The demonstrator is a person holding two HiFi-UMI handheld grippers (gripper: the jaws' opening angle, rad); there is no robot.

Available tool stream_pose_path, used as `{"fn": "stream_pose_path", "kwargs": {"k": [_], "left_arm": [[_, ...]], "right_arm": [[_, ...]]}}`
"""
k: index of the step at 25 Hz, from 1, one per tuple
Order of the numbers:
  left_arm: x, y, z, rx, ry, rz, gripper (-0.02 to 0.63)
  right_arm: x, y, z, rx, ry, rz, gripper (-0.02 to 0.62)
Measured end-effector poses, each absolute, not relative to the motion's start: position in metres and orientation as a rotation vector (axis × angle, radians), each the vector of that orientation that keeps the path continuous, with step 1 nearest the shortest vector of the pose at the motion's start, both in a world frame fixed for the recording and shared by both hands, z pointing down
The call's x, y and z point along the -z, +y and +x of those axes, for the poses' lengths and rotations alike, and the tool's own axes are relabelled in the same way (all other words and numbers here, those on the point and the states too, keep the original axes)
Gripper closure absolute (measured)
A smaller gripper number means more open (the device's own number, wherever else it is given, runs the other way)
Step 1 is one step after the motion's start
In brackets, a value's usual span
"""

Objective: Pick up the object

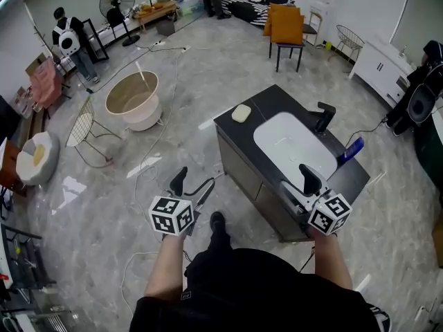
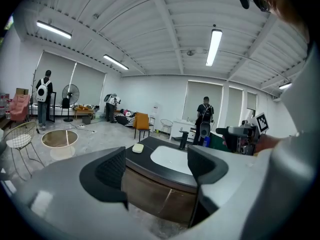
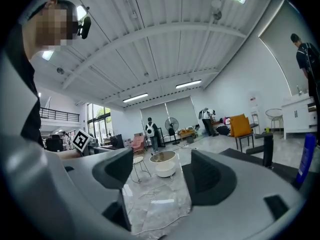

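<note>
A black counter (image 1: pixel 243 131) with a white sink basin (image 1: pixel 294 147) stands in front of me. A pale yellow soap bar (image 1: pixel 241 113) lies on its far left corner, also seen in the left gripper view (image 2: pixel 138 147). A black faucet (image 1: pixel 323 116) and a blue bottle (image 1: pixel 351 149) are at the basin's right side. My left gripper (image 1: pixel 192 185) is open and empty, held over the floor left of the counter. My right gripper (image 1: pixel 299 184) is open and empty above the counter's near edge. It points away from the basin, toward the room.
A round beige tub (image 1: pixel 133 99) and a wire chair (image 1: pixel 84 126) stand on the floor to the left, with cables (image 1: pixel 156 161) trailing across the tiles. An orange chair (image 1: pixel 287 28) is behind the counter. People stand at the room's edges.
</note>
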State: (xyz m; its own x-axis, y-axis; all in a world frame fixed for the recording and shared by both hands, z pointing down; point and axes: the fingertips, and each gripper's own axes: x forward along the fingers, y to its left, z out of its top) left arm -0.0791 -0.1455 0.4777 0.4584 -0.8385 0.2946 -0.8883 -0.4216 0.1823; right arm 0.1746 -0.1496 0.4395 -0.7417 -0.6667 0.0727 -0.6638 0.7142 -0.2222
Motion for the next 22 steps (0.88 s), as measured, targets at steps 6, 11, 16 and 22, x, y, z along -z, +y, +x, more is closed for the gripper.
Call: {"fn": "stream_pose_path", "kwargs": {"k": [6,11,16,22], "left_arm": [[-0.486,-0.220,-0.117,-0.220,-1.438,2.394,0.216],[-0.483,-0.288,-0.160,-0.220,-1.424,2.406,0.216],[-0.491,-0.334,-0.188,-0.218,-1.380,2.400,0.218],[-0.501,-0.367,-0.204,-0.251,-1.290,2.429,0.218]], "right_arm": [[-0.442,-0.222,0.138,0.385,2.901,-1.153,0.268],[-0.436,-0.288,0.088,0.368,2.925,-1.152,0.268],[-0.444,-0.335,0.049,0.405,2.960,-1.166,0.268],[-0.450,-0.366,0.010,0.429,2.984,-1.196,0.268]]}}
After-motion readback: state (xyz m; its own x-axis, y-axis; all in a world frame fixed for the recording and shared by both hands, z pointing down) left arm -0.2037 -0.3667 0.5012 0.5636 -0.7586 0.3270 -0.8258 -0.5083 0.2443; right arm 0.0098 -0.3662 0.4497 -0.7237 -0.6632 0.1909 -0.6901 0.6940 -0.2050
